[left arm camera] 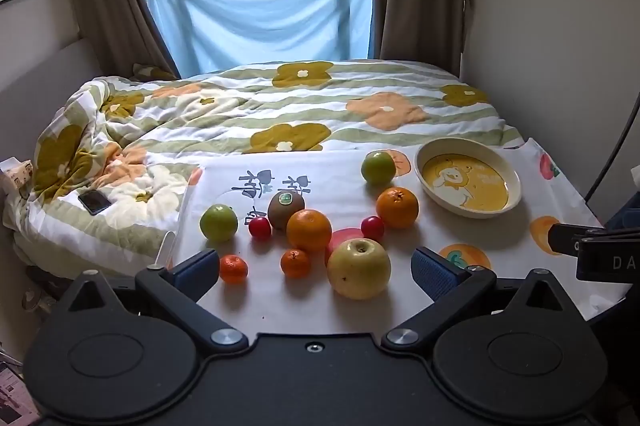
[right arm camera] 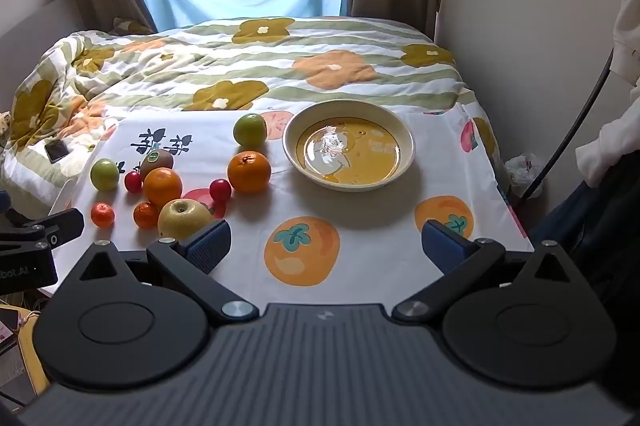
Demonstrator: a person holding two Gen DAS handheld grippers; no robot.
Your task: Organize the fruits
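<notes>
Several fruits lie loose on a white fruit-print cloth (left arm camera: 500, 238). Nearest is a yellow apple (left arm camera: 359, 269) (right arm camera: 183, 218). Around it are two oranges (left arm camera: 309, 230) (left arm camera: 397, 207), two small mandarins (left arm camera: 233, 268) (left arm camera: 295, 263), two cherry tomatoes (left arm camera: 260, 227) (left arm camera: 372, 228), a kiwi (left arm camera: 285, 208) and two green apples (left arm camera: 218, 222) (left arm camera: 378, 167). A cream bowl (left arm camera: 424, 175) (right arm camera: 402, 161) with a yellow cartoon bottom stands empty at the right. My left gripper (left arm camera: 318, 272) is open, just short of the yellow apple. My right gripper (right arm camera: 326, 246) is open above the cloth, in front of the bowl.
The cloth-covered table stands against a bed with a flowered quilt (left arm camera: 280, 105). A phone (left arm camera: 94, 201) lies on the quilt at left. A wall (right arm camera: 520, 25) and a dark cable (right arm camera: 572, 133) are on the right. The right gripper's body (left arm camera: 600, 250) shows at the left view's right edge.
</notes>
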